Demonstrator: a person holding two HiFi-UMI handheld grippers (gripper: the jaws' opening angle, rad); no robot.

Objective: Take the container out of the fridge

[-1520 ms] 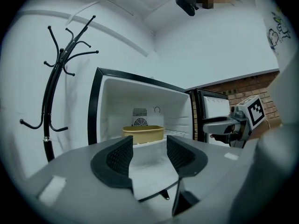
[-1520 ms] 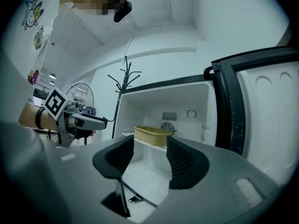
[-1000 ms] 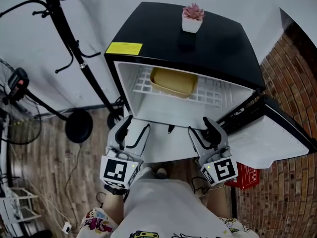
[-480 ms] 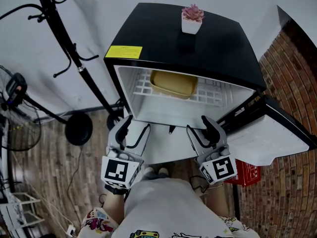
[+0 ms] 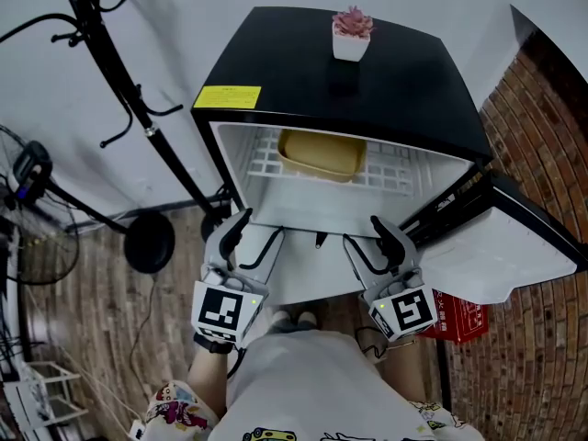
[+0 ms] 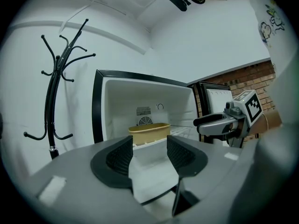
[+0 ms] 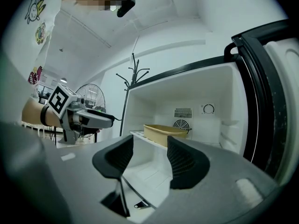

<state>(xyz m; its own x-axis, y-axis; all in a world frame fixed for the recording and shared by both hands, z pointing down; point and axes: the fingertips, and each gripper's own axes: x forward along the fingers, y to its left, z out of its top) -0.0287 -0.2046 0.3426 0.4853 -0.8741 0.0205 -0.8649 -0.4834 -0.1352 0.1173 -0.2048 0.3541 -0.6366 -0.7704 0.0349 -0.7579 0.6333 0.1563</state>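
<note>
A yellow container (image 5: 322, 153) sits on the white wire shelf (image 5: 390, 175) inside the open black mini fridge (image 5: 367, 72). It also shows as the yellow container (image 6: 148, 133) in the left gripper view and the yellow container (image 7: 164, 132) in the right gripper view. My left gripper (image 5: 253, 234) hovers in front of the fridge's lower left, open and empty. My right gripper (image 5: 367, 239) hangs open in front of the lower right, also empty. Both are short of the container. The left gripper (image 6: 148, 154) and the right gripper (image 7: 150, 158) each show a clear gap between their jaws.
The fridge door (image 5: 501, 251) is swung open to the right. A small potted plant (image 5: 351, 33) stands on the fridge top. A black coat rack (image 5: 129, 108) stands left of the fridge. A fan (image 5: 23, 182) is at far left, a red object (image 5: 455, 315) on the floor.
Both grippers have edged slightly forward toward the fridge opening. The container has not moved.
</note>
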